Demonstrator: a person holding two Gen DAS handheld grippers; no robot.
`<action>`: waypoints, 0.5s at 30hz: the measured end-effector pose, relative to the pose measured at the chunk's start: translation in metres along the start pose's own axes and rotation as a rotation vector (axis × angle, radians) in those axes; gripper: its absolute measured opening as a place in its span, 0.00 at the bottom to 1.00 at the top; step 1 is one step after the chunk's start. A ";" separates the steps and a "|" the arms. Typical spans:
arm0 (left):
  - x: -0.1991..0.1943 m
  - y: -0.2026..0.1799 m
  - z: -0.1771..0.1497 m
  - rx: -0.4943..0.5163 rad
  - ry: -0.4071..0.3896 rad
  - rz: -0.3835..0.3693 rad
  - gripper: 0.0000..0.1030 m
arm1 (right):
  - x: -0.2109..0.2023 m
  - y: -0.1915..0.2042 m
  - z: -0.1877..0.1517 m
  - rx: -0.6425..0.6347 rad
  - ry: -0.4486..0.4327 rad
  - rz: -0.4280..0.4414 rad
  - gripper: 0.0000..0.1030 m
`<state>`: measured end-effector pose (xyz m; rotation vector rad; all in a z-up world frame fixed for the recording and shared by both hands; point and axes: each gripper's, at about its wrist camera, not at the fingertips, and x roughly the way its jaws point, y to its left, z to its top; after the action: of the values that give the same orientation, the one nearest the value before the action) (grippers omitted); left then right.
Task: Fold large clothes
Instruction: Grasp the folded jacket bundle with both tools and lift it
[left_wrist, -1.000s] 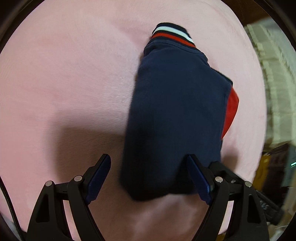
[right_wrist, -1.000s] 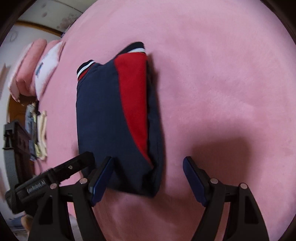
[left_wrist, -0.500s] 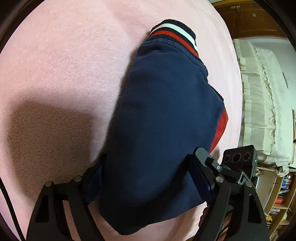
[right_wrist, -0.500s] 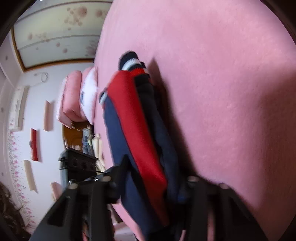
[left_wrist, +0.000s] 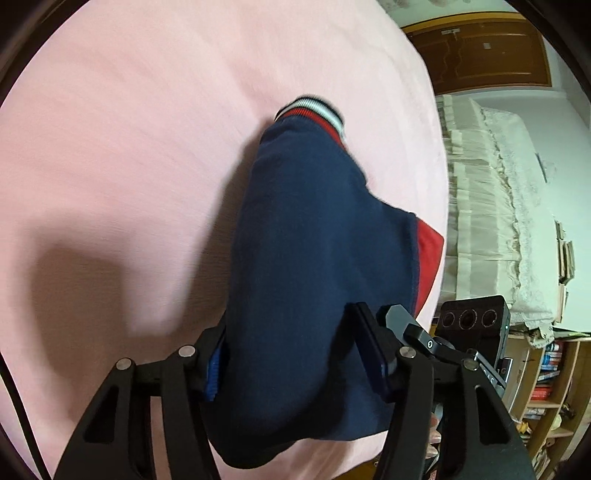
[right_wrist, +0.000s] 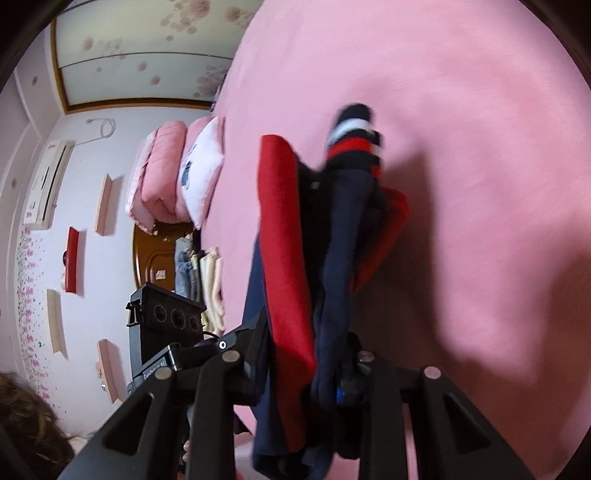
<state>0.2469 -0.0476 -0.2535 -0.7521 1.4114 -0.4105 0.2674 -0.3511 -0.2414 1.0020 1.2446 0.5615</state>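
Both grippers are clamped on the folded navy-and-red garment (left_wrist: 314, 258), their jaws having just been closing. Its near end is pinched between the left gripper (left_wrist: 295, 363) fingers; its layered edge is squeezed between the right gripper (right_wrist: 303, 354) fingers, above the pink bedspread (left_wrist: 129, 129).

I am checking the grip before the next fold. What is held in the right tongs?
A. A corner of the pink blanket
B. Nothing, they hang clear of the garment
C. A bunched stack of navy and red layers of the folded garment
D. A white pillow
C: in the right wrist view the right tongs, whose jaws have just been closing, pinch the folded garment, its navy and red layers bunched between the pads.
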 end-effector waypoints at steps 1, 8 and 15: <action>-0.018 0.004 0.001 0.011 -0.010 0.004 0.57 | 0.005 0.010 -0.004 -0.006 0.002 0.009 0.25; -0.152 0.051 0.021 0.029 -0.101 0.079 0.57 | 0.087 0.102 -0.039 -0.092 0.042 0.067 0.25; -0.326 0.123 0.060 0.062 -0.232 0.230 0.57 | 0.220 0.222 -0.062 -0.212 0.113 0.155 0.25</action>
<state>0.2374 0.2708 -0.1008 -0.5601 1.2440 -0.1805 0.3036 -0.0448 -0.1627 0.9021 1.1841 0.8632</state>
